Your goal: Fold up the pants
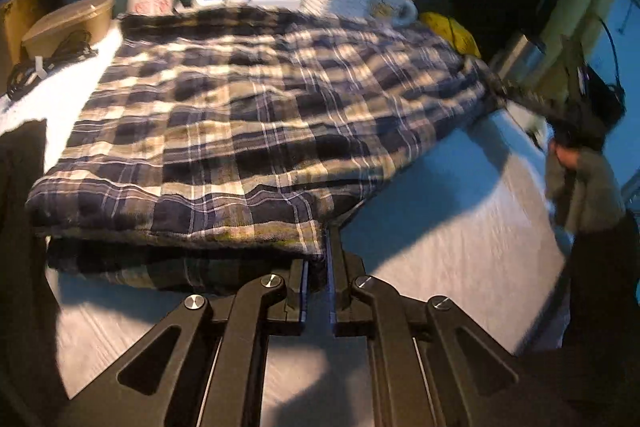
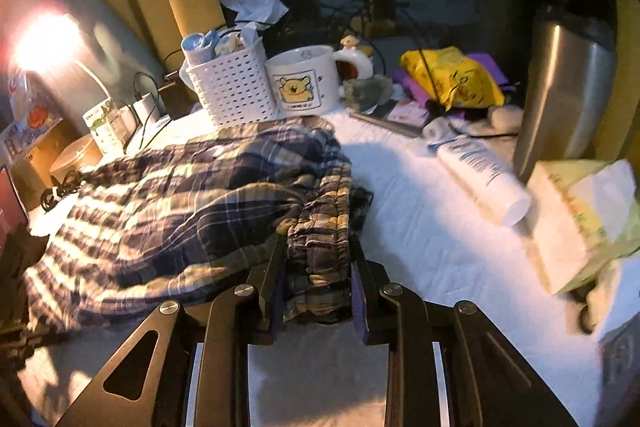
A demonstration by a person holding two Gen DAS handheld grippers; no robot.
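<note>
Surface (image 2: 420, 227): white, cloth-covered, lit warm from one side; clutter is pushed to its far edge, which leaves the middle as working room.

Pants (image 1: 240, 115): plaid, navy and cream, lying across the middle of the surface with one layer doubled over another. The gathered waistband (image 2: 320, 227) sits at the near right end. Judged partly folded, another fold probably still to come.

Right tongs (image 2: 318, 291): clenched on the bunched waistband, the thick cloth holding the fingers fairly wide apart; likely held there to carry that end over.

Left tongs (image 1: 318, 267): closed to a narrow slot on the near corner of the upper layer, lifting its edge clear of the layer beneath, so both ends should travel together.

Basket (image 2: 234, 91): white, perforated, touching the far edge of the pants.

Mug (image 2: 300, 83): white, bear print, just beside the basket.

Bottle (image 2: 484, 171): white, lying on its side, well apart from the cloth.
</note>
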